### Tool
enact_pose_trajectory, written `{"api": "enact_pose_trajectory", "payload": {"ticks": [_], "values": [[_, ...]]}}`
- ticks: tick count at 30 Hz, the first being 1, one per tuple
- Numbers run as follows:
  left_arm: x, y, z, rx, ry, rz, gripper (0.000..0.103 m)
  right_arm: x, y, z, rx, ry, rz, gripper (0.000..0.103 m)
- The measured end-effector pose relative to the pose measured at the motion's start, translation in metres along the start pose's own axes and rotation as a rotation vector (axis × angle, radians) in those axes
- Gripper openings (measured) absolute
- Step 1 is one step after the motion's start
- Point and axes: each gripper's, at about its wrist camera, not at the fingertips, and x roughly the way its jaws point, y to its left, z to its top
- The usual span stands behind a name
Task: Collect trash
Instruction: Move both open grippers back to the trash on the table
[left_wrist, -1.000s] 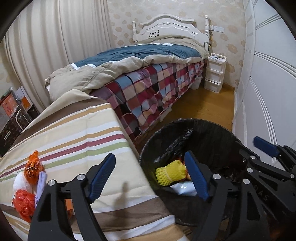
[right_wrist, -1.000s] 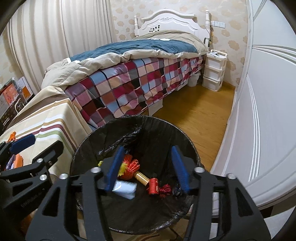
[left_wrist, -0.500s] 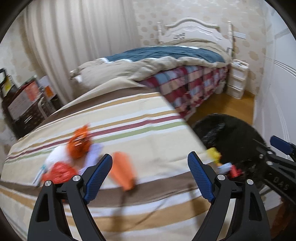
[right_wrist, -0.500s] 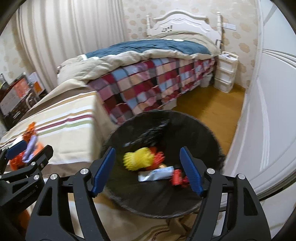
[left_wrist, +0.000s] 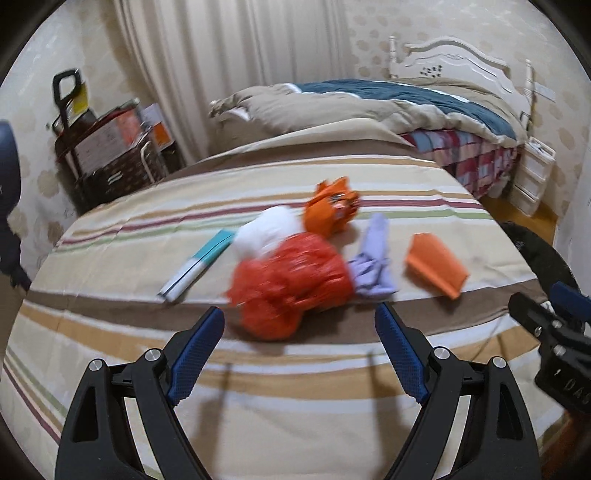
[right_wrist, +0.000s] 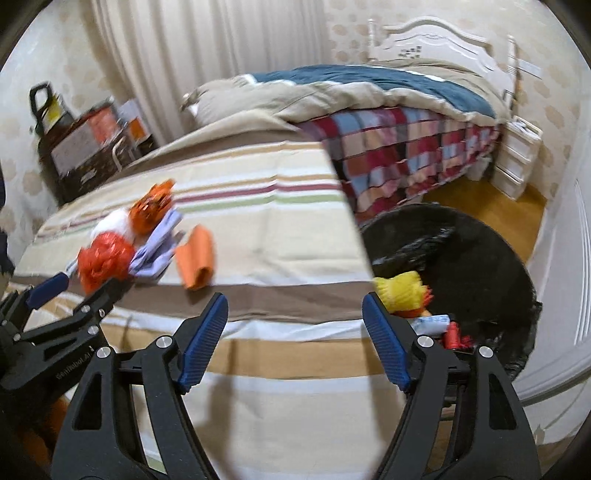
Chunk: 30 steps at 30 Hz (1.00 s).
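Note:
A pile of trash lies on the striped tablecloth (left_wrist: 110, 332): a red crumpled bag (left_wrist: 291, 284), a white wad (left_wrist: 266, 230), an orange wrapper (left_wrist: 330, 210), a lilac scrap (left_wrist: 373, 266), an orange folded piece (left_wrist: 436, 264) and a teal-white strip (left_wrist: 199, 264). My left gripper (left_wrist: 299, 312) hangs open just short of the red bag, holding nothing. My right gripper (right_wrist: 295, 299) is over the table's near right corner, its jaws opening and empty. The black-lined bin (right_wrist: 480, 258) stands right of the table, with a yellow mesh piece (right_wrist: 400, 290) and other scraps inside.
A bed with a checked blanket (right_wrist: 399, 147) runs behind the table. White wardrobe doors (right_wrist: 561, 295) close off the right, and a white drawer unit (right_wrist: 515, 162) stands at the far end. A dark crate of boxes (left_wrist: 110, 158) sits at the back left by the curtain.
Both grippers swung left from over the bin to over the table. The trash pile now lies in front of the left gripper, and the right jaws stand wider apart.

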Motion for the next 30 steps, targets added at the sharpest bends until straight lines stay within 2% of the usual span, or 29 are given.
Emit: {"api": "enact_pose_trajectory", "payload": {"ticks": [7, 14, 16, 18, 21, 25, 30], "values": [[0.005, 0.018, 0.0, -0.043, 0.015, 0.0, 0.083, 0.011, 0.028, -0.001, -0.078, 0.041, -0.009, 0.077], [0.012, 0.021, 0.0, -0.037, 0.047, -0.038, 0.083, 0.012, 0.024, -0.003, -0.054, 0.046, -0.013, 0.077], [0.013, 0.022, 0.0, -0.035, 0.05, -0.059, 0.073, 0.013, 0.023, -0.003, -0.051, 0.047, -0.013, 0.077], [0.018, 0.022, -0.001, -0.024, 0.082, -0.082, 0.05, 0.013, 0.023, -0.002, -0.052, 0.048, -0.012, 0.077], [0.02, 0.024, -0.002, -0.033, 0.092, -0.106, 0.036, 0.013, 0.022, -0.003, -0.05, 0.05, -0.01, 0.077], [0.017, 0.028, -0.005, -0.041, 0.088, -0.13, 0.034, 0.015, 0.022, -0.005, -0.045, 0.051, -0.007, 0.077], [0.008, 0.037, -0.013, -0.044, 0.087, -0.123, 0.033, 0.016, 0.022, -0.005, -0.044, 0.053, -0.006, 0.077]]}}
